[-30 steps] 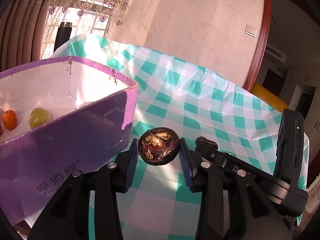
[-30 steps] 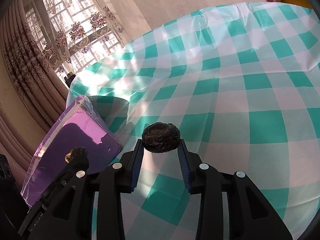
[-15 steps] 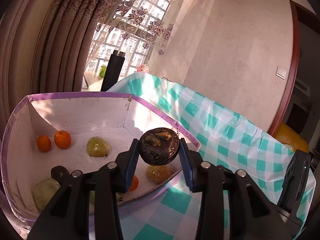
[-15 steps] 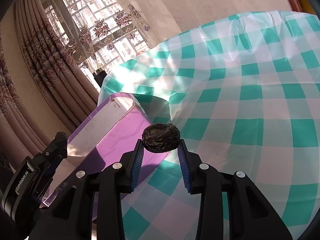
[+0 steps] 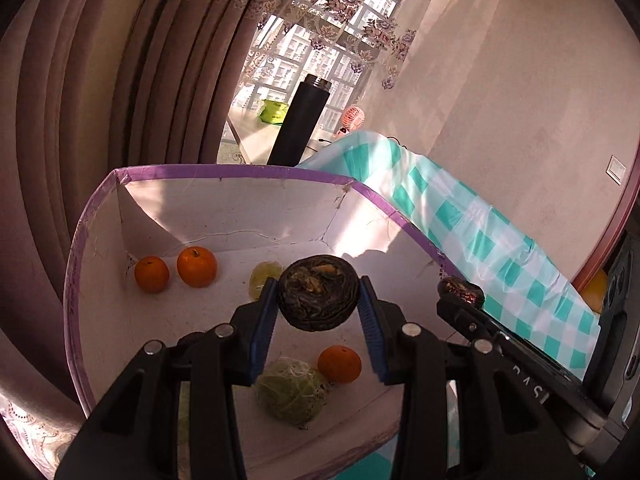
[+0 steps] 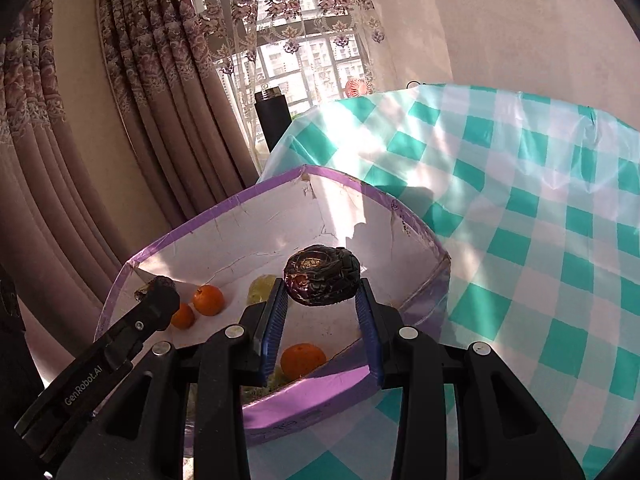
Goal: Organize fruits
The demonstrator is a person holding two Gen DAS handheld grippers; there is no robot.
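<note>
Both grippers have swung from the checked tablecloth [image 6: 520, 208] over to the purple box [image 5: 240, 170].

Left wrist view: the left gripper [image 5: 318, 304] is clamped on a dark wrinkled fruit [image 5: 318, 298], held above the box floor, with oranges [image 5: 197, 267] and a green fruit [image 5: 292, 392] lying inside the box.

Right wrist view: the right gripper [image 6: 322, 298] pinches a second dark fruit [image 6: 322, 275] above the box's near wall.

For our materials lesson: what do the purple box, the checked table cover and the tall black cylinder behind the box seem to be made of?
Purple box: likely cardboard, matte white inside with creases, glossy purple outside.
Checked table cover: probably thin plastic sheet; it shines and holds sharp folds.
Tall black cylinder: perhaps a matte-coated metal flask; threaded top, uncertain.
</note>
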